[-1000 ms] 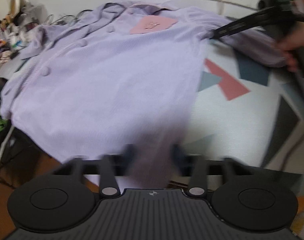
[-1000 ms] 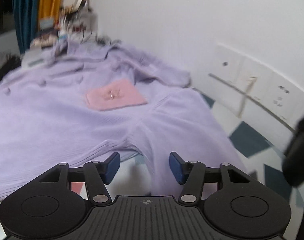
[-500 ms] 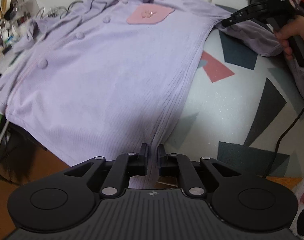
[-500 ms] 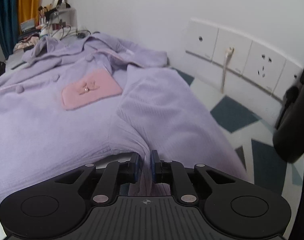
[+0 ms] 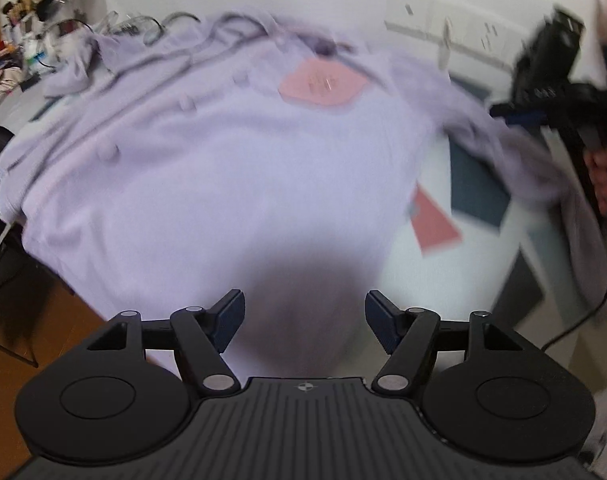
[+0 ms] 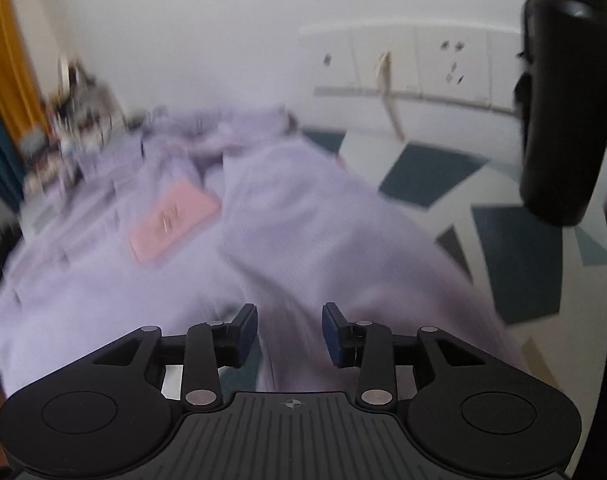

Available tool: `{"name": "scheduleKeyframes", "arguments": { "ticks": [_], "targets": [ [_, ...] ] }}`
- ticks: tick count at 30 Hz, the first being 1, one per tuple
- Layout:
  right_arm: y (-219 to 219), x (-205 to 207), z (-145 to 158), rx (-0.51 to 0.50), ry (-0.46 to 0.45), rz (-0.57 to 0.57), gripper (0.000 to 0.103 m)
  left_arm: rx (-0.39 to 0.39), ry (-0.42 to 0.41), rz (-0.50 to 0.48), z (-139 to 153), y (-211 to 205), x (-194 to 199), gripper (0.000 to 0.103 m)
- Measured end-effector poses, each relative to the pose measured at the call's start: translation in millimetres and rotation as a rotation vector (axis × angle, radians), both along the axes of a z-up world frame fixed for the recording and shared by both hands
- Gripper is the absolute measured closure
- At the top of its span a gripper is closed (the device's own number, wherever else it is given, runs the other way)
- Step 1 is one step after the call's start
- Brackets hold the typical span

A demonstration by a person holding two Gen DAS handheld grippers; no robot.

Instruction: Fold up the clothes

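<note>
A lilac buttoned cardigan [image 5: 207,184] with a pink chest pocket [image 5: 323,84] lies spread on the patterned table cover [image 5: 475,184]. My left gripper [image 5: 305,318] hovers over its near hem. Its jaws are opening, and the blurred cloth lies under the gap, clear of the pads. My right gripper [image 6: 290,334] is over the sleeve [image 6: 323,240] beside the pocket [image 6: 171,220]. Its jaws are opening too, with a ridge of sleeve fabric loose between them. In the left wrist view, the right gripper [image 5: 519,114] shows at the far right with a hand [image 5: 603,176] on it. Both views are motion-blurred.
Small clutter and cables [image 5: 43,48] crowd the table's far left end. Wall sockets [image 6: 443,64] sit behind the table. A black rounded object [image 6: 563,120] hangs close at the right wrist view's upper right. A cable [image 5: 599,304] trails off the table's right edge.
Half a second ago both grippers were shut on the cardigan, left on the hem and right on the sleeve. Both have since let go with jaws apart. The left has lifted; the right has shifted and rolled.
</note>
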State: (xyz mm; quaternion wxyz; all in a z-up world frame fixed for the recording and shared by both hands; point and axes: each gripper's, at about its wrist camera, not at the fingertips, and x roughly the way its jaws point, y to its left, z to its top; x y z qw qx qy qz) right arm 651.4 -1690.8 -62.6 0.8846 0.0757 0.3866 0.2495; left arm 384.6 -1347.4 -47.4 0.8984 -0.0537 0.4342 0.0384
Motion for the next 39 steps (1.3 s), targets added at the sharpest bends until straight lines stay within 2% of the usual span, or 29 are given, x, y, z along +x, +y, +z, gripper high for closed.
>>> {"name": "scheduleKeyframes", "arguments": {
  "ticks": [7, 11, 15, 19, 20, 21, 22, 24, 26, 29, 32, 33, 35, 37, 38, 39],
  "targets": [
    [7, 52, 35, 0.129, -0.045, -0.053, 0.043, -0.051, -0.112, -0.004, 46, 45, 84, 0.031],
    [29, 85, 24, 0.131, -0.052, -0.103, 0.041, -0.055, -0.123, -0.046, 50, 68, 149, 0.031],
    [53, 122, -1, 0.089, -0.04, -0.196, 0.041, -0.046, -0.113, -0.142, 35, 94, 210, 0.031],
    [75, 154, -25, 0.029, 0.015, -0.276, 0.038, -0.131, -0.081, -0.274, 23, 121, 281, 0.031],
    [80, 156, -30, 0.009, 0.035, -0.275, 0.039, -0.163, -0.079, -0.306, 22, 126, 301, 0.031],
    [85, 157, -34, -0.012, 0.055, -0.273, 0.047, -0.196, -0.078, -0.335, 22, 132, 321, 0.031],
    [90, 158, -39, -0.032, 0.075, -0.271, 0.068, -0.23, -0.077, -0.359, 24, 134, 341, 0.031],
    [96, 156, -46, -0.062, 0.111, -0.28, 0.099, -0.285, -0.069, -0.412, 27, 125, 381, 0.031],
    [93, 144, -46, -0.041, 0.115, -0.336, 0.099, -0.287, -0.046, -0.478, 26, 102, 423, 0.031],
    [87, 121, -41, -0.03, 0.086, -0.461, 0.1, -0.246, 0.005, -0.552, 13, 59, 481, 0.031],
    [84, 103, -37, -0.046, 0.06, -0.567, 0.1, -0.232, 0.11, -0.599, -11, 19, 525, 0.032],
    [85, 100, -38, -0.057, 0.069, -0.577, 0.099, -0.241, 0.144, -0.607, -19, 11, 534, 0.032],
    [87, 99, -41, -0.066, 0.095, -0.587, 0.091, -0.262, 0.21, -0.619, -32, -2, 550, 0.032],
    [85, 99, -42, -0.046, 0.104, -0.606, 0.062, -0.297, 0.266, -0.623, -40, -8, 558, 0.046],
    [83, 98, -41, -0.03, 0.1, -0.621, 0.058, -0.311, 0.288, -0.631, -43, -10, 560, 0.057],
    [80, 99, -41, -0.015, 0.094, -0.625, 0.052, -0.314, 0.304, -0.645, -45, -12, 561, 0.061]
  ]
}}
